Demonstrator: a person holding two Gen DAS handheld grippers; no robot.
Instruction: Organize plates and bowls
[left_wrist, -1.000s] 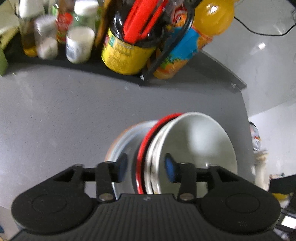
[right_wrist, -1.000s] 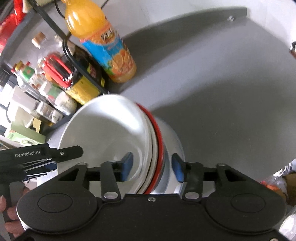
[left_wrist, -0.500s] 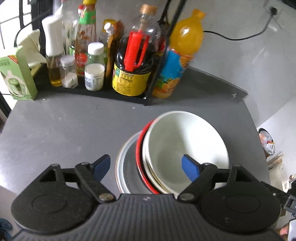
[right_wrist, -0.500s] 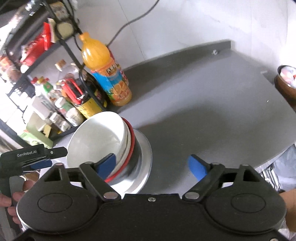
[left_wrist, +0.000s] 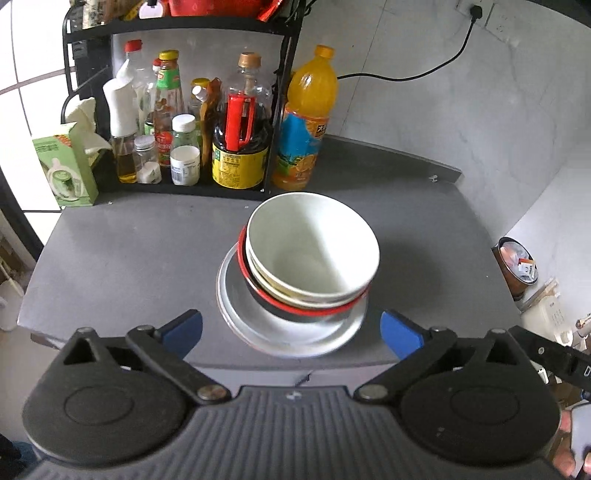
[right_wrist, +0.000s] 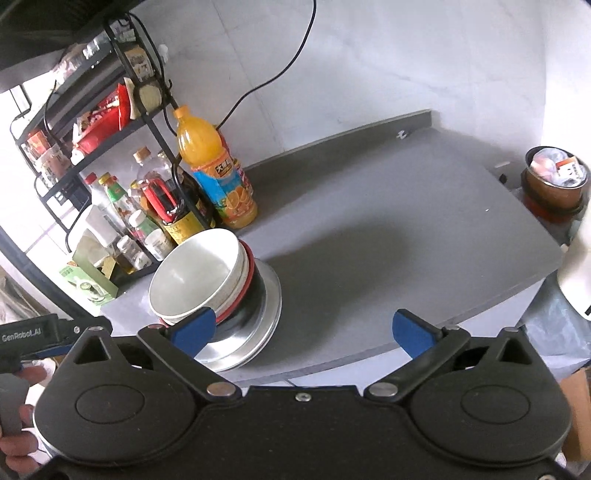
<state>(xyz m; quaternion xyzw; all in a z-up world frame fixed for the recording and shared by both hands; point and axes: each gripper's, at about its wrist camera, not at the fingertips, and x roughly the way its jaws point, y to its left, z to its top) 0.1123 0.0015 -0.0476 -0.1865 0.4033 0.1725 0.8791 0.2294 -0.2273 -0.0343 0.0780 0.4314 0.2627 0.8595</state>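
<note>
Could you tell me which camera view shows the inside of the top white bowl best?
The left wrist view: it looks down into the top white bowl, unobstructed. In the right wrist view the bowl sits off to one side, its near rim cut by a blue fingertip.

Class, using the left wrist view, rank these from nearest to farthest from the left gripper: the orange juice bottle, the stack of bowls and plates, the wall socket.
1. Stack of bowls and plates: straight ahead of the left gripper, at the counter's near edge.
2. Orange juice bottle: behind the stack, beside the rack.
3. Wall socket: high on the wall, upper right.
</note>
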